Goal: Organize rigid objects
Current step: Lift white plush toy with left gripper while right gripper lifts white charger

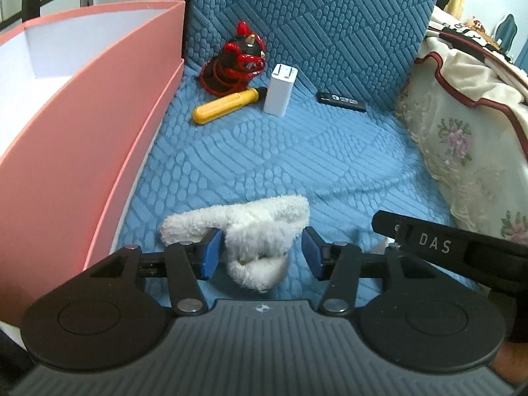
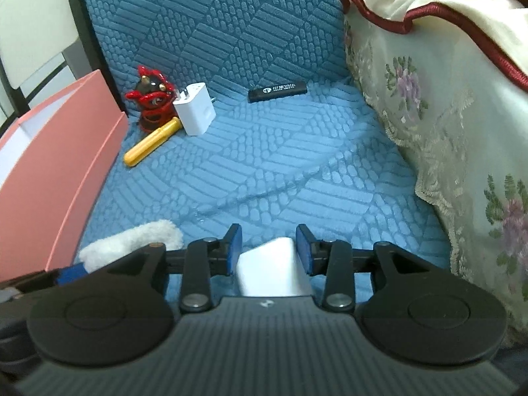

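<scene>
1 yellow tool [image 1: 227, 105] | long axis diag | tip twd charger [image 1: 280, 90]

On the seat cushion [image 1: 264, 151], a figurine [image 1: 246, 52], screwdriver [image 1: 224, 104] and charger [image 1: 280, 90] cluster right of the box [image 1: 109, 105], a USB stick [image 1: 341, 99] farther right.

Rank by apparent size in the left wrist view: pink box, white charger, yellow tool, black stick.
1. pink box, largest by far, though nearest the camera.
2. yellow tool and white charger look alike; unranked.
3. black stick, smallest.
</scene>
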### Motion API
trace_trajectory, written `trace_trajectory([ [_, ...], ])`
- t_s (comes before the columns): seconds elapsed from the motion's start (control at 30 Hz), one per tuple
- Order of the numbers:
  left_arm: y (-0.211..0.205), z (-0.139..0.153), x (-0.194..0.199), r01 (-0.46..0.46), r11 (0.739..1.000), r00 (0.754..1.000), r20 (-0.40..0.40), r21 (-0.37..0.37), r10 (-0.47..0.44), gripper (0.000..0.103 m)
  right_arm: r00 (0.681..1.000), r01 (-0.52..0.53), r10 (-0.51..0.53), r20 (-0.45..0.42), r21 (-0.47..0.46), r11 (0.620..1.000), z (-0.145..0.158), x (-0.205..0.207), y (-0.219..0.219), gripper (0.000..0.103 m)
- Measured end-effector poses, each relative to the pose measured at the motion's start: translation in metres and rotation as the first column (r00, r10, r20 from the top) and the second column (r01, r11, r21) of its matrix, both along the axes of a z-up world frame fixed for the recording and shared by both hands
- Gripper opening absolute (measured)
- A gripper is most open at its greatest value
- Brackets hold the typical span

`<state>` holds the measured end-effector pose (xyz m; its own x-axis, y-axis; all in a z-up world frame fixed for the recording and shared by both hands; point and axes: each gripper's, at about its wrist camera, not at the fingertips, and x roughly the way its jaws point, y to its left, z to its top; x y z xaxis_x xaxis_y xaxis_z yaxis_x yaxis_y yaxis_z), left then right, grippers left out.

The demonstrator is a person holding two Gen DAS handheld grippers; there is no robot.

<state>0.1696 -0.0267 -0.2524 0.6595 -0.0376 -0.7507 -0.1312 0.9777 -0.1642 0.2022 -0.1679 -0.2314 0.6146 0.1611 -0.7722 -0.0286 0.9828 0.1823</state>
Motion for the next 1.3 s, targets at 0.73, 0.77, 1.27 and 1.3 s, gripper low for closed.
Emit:
trace_trajectory([
  [0.73, 0.003, 0.012, -0.005, 0.038, 0.999, 0.999, 0.02, 0.003, -0.038, 0.038, 1.0, -0.002, 0.002, -0.002, 0.07, 0.998, 0.01, -0.005, -0.009, 0.009],
  [0.77, 0.005, 0.011, -0.005, 0.036, 0.999, 0.999, 0.016, 0.0, -0.036, 0.038, 1.0, 0.006, -0.006, -0.005, 0.087, 0.996, 0.01, -0.005, -0.012, 0.01],
  [1.27, 0.006, 0.005, -0.004, 0.047, 0.999, 0.999, 0.003, -0.015, -0.047, 0.038, 0.999, 0.03, -0.025, -0.031, 0.159, 0.987, 0.001, -0.002, -0.018, 0.053],
  [1.3, 0.006, 0.005, -0.004, 0.047, 0.999, 0.999, 0.002, -0.017, -0.047, 0.038, 0.999, 0.033, -0.028, -0.036, 0.152, 0.988, 0.0, -0.001, -0.018, 0.053],
])
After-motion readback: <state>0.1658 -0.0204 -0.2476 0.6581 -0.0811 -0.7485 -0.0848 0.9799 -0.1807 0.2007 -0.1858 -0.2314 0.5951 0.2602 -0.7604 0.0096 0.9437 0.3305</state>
